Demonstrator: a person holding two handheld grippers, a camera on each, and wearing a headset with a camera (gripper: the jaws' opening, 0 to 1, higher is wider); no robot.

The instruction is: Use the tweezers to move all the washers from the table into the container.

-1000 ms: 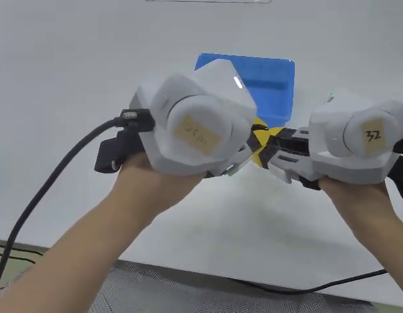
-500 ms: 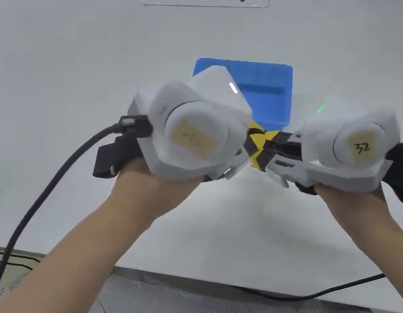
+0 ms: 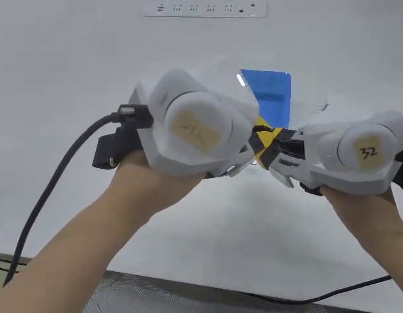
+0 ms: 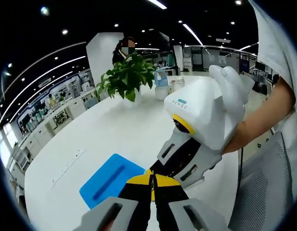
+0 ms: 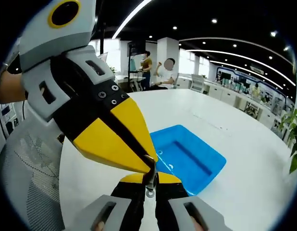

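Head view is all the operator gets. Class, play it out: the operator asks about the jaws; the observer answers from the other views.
Operator: Are the right jaws holding anything?
Observer: Right gripper view: the right gripper is shut on what looks like thin metal tweezers.
Operator: And the left?
Observer: Left gripper view: the left gripper looks shut, its yellow tip against the right one's.

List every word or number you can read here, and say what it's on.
"32": sticker on the right gripper.
Left gripper sticker: handwriting, unreadable.
Logo on the right gripper's shell: too blurred.
Far white strip: markings too small.
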